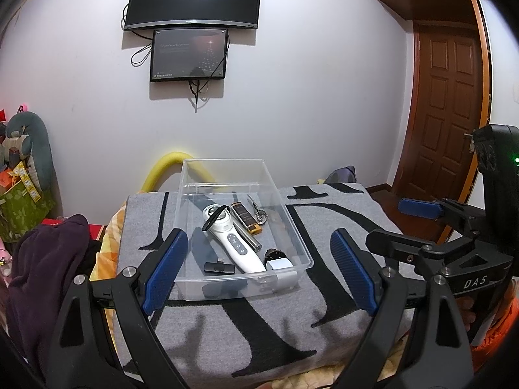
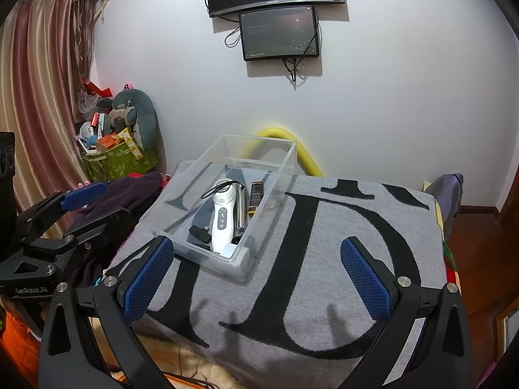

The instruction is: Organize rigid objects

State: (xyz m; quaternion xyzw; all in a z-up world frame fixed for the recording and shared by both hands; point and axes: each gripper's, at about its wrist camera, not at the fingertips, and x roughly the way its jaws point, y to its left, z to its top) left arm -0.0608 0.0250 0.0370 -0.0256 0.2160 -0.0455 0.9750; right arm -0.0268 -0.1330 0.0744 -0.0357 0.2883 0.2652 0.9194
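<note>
A clear plastic bin (image 1: pixel 293 223) (image 2: pixel 288 155) stands on a grey blanket with black letters (image 1: pixel 340 223) (image 2: pixel 324 227). Inside lie a white handheld device with a black strap (image 1: pixel 235 244) (image 2: pixel 221 218), a silver cylinder (image 1: pixel 248 236) (image 2: pixel 240 209), a brown-and-gold lighter (image 1: pixel 245 218) (image 2: pixel 255 197), keys (image 1: pixel 259 212), a small black adapter (image 1: pixel 219 267) (image 2: pixel 198 231) and a black-and-white piece (image 1: pixel 275 259). My left gripper (image 1: pixel 259 267) is open just short of the bin's near wall, nothing between its fingers. My right gripper (image 2: pixel 258 278) is open over the blanket, right of the bin.
A dark purple garment (image 1: pixel 48 259) lies left of the blanket. A green bag of clutter and a grey plush (image 2: pixel 129 129) stand by the curtain. A yellow foam tube (image 1: pixel 168 165) curves behind the bin. A wooden door (image 1: pixel 451 97) is at right.
</note>
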